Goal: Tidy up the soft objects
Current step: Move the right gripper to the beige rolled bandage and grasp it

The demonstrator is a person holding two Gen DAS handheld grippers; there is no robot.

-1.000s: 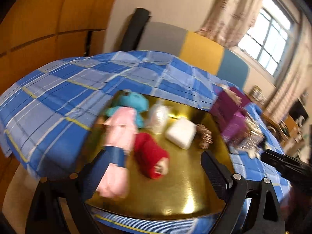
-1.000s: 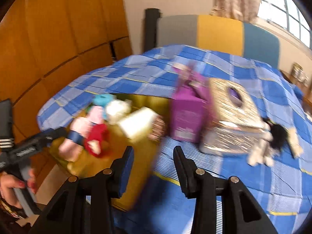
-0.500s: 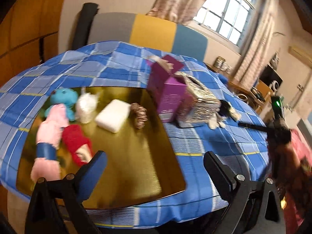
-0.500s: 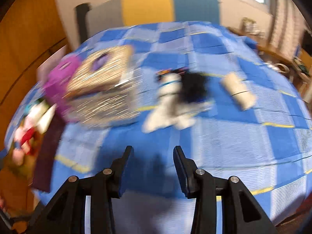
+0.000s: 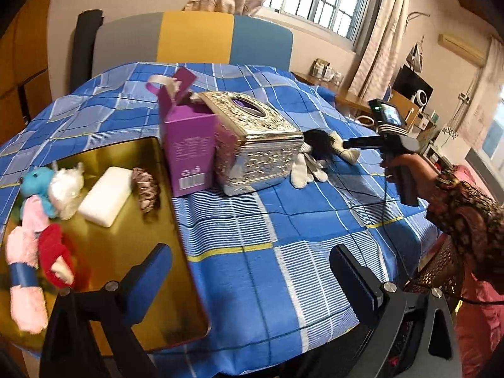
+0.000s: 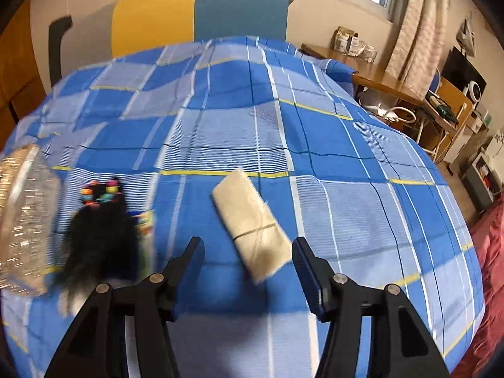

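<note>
A gold tray point(image 5: 119, 252) on the blue plaid cloth holds a pink plush point(image 5: 23, 252), a red roll point(image 5: 55, 258), a blue toy point(image 5: 36, 179), a white fluffy toy point(image 5: 66, 186), a white pad point(image 5: 105, 192) and a scrunchie point(image 5: 145, 189). My left gripper point(image 5: 255, 271) is open and empty above the tray's right edge. My right gripper point(image 6: 247, 261) is open, its fingers on either side of a beige rolled cloth point(image 6: 252, 223), above it. A black-and-white plush point(image 6: 100, 236) lies to the left; it also shows in the left wrist view point(image 5: 318, 151).
A purple box point(image 5: 189, 145) and a silver tissue box point(image 5: 252, 138) stand between the tray and the plush. The silver box point(image 6: 22, 217) is at the left edge of the right wrist view. A desk point(image 6: 393, 85) stands beyond the table on the right.
Both views have swung right. My left gripper moved from over the tray to its right edge. My right gripper moved past the boxes and the plush to the beige roll and opened wider.
</note>
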